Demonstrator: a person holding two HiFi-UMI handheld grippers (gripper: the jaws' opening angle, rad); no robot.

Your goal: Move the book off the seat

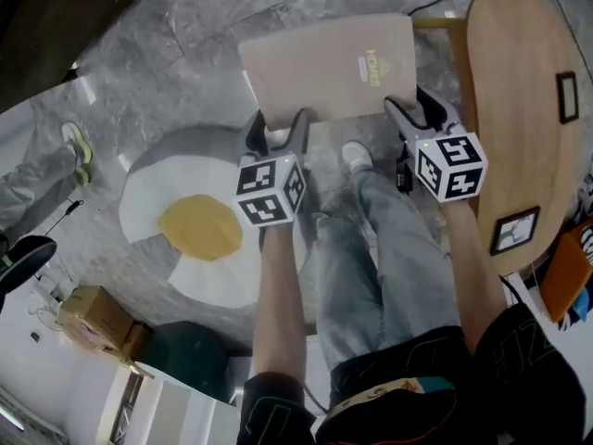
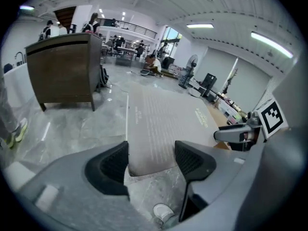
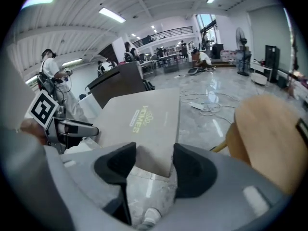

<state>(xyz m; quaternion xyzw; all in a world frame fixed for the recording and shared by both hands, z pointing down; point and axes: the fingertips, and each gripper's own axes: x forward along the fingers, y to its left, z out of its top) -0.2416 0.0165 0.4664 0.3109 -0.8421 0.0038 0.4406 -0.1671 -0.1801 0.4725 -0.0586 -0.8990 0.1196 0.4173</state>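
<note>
A large beige book (image 1: pixel 329 63) with gold print on its cover hangs level in the air above the grey marble floor, left of a round wooden seat or table top (image 1: pixel 523 109). My left gripper (image 1: pixel 278 133) is shut on the book's near left corner. My right gripper (image 1: pixel 417 109) is shut on its near right corner. In the left gripper view the book (image 2: pixel 163 124) runs away from the gripper (image 2: pixel 151 160), its corner sitting between the two pads. The right gripper view shows the same book (image 3: pixel 144 117) with its corner in the gripper (image 3: pixel 154 162), and the wooden top (image 3: pixel 274 134) to the right.
Two small dark frames (image 1: pixel 515 230) lie on the wooden top. An egg-shaped rug (image 1: pixel 199 225) covers the floor at the left, near a cardboard box (image 1: pixel 93 315). Another person's leg (image 1: pixel 42 179) shows at far left. A dark wooden cabinet (image 2: pixel 62 69) stands further off.
</note>
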